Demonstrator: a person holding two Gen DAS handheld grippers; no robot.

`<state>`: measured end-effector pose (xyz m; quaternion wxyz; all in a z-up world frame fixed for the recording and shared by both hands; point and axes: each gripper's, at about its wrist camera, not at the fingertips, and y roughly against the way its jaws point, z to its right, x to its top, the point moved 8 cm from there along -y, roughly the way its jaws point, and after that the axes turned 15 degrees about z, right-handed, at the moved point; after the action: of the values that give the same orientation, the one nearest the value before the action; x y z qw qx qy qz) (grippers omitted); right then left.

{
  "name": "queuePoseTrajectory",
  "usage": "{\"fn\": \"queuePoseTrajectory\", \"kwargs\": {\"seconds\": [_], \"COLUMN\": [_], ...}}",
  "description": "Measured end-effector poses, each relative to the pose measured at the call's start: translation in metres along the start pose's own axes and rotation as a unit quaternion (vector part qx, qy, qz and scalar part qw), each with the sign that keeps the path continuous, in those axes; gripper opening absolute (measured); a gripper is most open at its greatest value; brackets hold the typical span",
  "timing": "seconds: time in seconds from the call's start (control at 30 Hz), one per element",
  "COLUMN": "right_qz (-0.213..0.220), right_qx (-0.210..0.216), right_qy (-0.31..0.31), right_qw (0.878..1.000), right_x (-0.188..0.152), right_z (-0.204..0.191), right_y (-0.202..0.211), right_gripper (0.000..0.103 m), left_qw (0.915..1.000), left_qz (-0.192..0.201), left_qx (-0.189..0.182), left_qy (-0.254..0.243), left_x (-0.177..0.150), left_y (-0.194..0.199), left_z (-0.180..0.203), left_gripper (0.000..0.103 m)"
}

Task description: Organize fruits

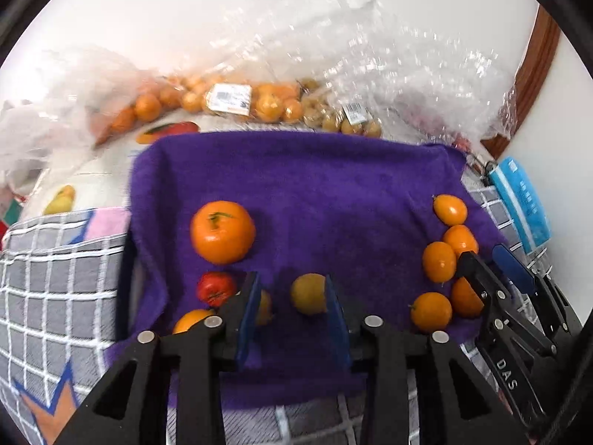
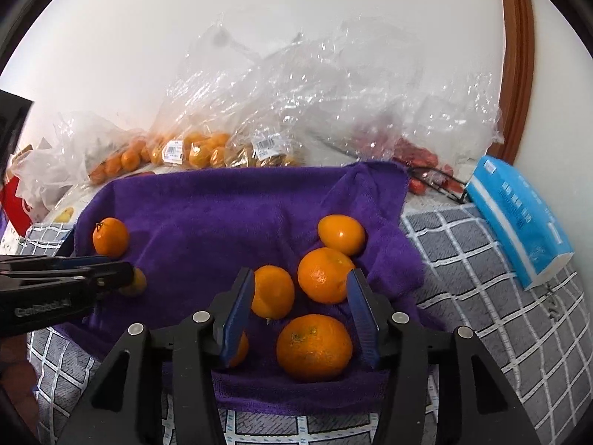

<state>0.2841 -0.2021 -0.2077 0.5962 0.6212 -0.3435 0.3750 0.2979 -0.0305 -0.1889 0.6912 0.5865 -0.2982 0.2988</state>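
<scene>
Behind the purple towel (image 2: 229, 207), clear bags (image 2: 200, 148) hold oranges, perhaps kumquats; both grippers' fingers (image 1: 246, 307) stand apart, empty.

purple towel (image 2: 229, 215) spread over a grey checked cloth (image 2: 478, 259), blue tissue pack (image 2: 519, 218) at its right edge by the white wall (image 2: 148, 37), brown wooden frame (image 2: 517, 55) behind, crumpled clear plastic bags (image 2: 315, 85) along the back, red packet (image 2: 13, 204) far left

Both grippers, left gripper (image 1: 292, 311) and right gripper (image 2: 301, 311), are black plastic with blue jaws, silver round screws (image 2: 135, 329) and white lettering (image 1: 507, 373).
</scene>
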Motion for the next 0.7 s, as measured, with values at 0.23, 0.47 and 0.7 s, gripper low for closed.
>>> {"fn": "queuePoseTrajectory", "kwargs": {"seconds": [0.23, 0.47, 0.7], "right_qz": [-0.01, -0.015, -0.035], "right_qx": [0.001, -0.013, -0.02], "right_qy": [0.014, 0.006, -0.016], "right_qw": [1.0, 1.0, 0.999], "right_x": [0.022, 0.038, 0.029], "right_z": [-0.011, -0.016, -0.013], "right_y": [0.052, 0.12, 0.174], "right_gripper": [0.059, 0.066, 0.066], "left_qw": [0.9996, 0.998, 0.9958], "left_qz": [0.028, 0.061, 0.088], "left_qx": [0.0, 0.013, 0.024], "left_qy": [-0.005, 0.008, -0.004], "left_x": [-0.002, -0.012, -0.024], "left_y": [0.055, 0.118, 0.168], "left_z": [-0.011, -0.024, -0.024], "left_gripper": [0.044, 0.055, 0.069]}}
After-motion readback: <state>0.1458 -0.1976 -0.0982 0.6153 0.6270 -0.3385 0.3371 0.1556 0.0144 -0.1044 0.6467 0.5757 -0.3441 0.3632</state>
